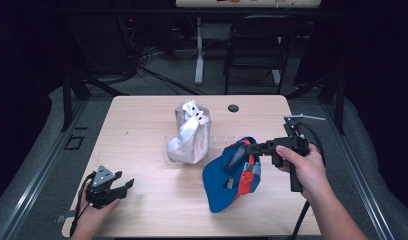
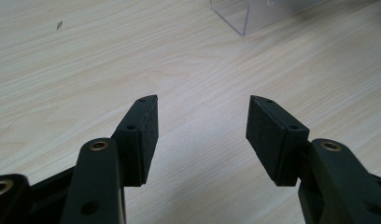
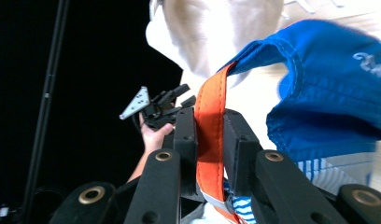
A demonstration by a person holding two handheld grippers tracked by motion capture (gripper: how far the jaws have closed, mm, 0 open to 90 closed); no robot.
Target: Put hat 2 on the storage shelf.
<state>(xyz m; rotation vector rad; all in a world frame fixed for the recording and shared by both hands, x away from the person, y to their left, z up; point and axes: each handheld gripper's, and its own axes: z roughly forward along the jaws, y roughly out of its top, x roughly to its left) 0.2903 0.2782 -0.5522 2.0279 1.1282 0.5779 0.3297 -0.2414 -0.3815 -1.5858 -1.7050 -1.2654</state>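
High view: my right gripper (image 1: 250, 148) has the blue cap (image 1: 232, 175) lifted, brim end low near the table (image 1: 142, 120), right of the beige cap (image 1: 189, 135). Left gripper (image 1: 123, 185) idle.
Left gripper view: jaws apart, nothing between.
Right gripper view: jaws clamped on the orange strap (image 3: 210, 135).
Pickup looks done; placing is left.

The left hand (image 1: 94, 212) comes in from the bottom edge at the near left corner of the tabletop (image 1: 142, 125) and holds the left tool (image 1: 123, 185) low over the wood, pointing right; in the left gripper view its jaws stand wide apart with bare wood between them. The right hand (image 1: 303, 167), forearm slanting in from the lower right, grips the right tool (image 1: 248, 148) raised and level, pointing left. Its jaws are pressed together on an orange strap (image 3: 209, 135).
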